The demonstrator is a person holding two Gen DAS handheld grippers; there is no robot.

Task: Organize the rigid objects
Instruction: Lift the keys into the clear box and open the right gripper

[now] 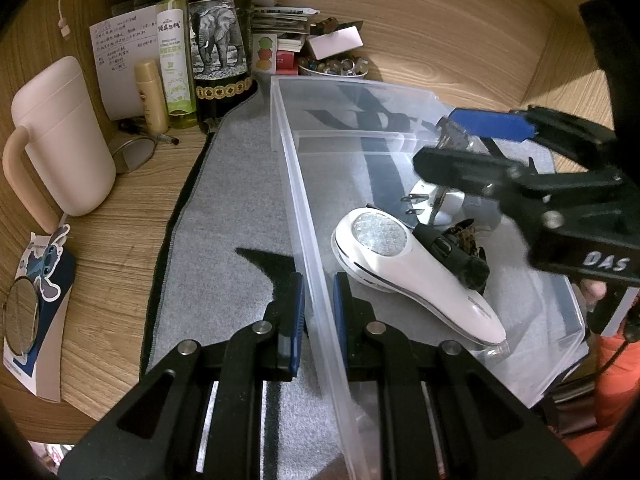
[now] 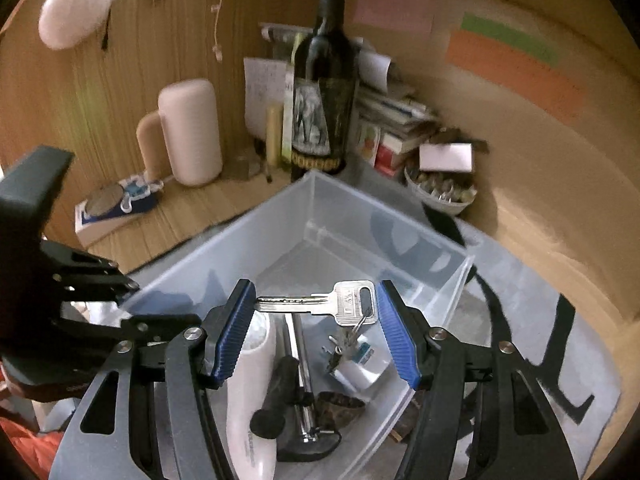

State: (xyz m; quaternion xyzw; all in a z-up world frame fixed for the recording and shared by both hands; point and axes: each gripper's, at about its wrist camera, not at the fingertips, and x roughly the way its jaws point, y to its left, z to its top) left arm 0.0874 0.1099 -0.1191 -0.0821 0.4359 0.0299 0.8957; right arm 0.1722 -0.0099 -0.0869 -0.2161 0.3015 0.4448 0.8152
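A clear plastic bin point(image 1: 316, 280) point(image 2: 280, 224) sits on a grey mat. My left gripper point(image 1: 318, 304) is shut on its left wall. Inside the bin lie a white handheld device point(image 1: 416, 276) point(image 2: 250, 408), a black-handled tool point(image 1: 452, 252) point(image 2: 280, 392) and a small white plug point(image 2: 360, 368). My right gripper point(image 2: 316, 320) point(image 1: 464, 136) is open above the bin. A silver key point(image 2: 320, 302) with its key bunch spans the gap between the blue pads, its tip touching the left pad point(image 2: 236, 328).
Behind the bin stand a wine bottle with an elephant label point(image 1: 218, 40) point(image 2: 320, 92), a green spray bottle point(image 1: 176, 52), a pink mug point(image 1: 60, 140) point(image 2: 188, 132), papers, and a bowl of small items point(image 1: 332, 66) point(image 2: 440, 192). A round mirror point(image 1: 20, 316) lies at left.
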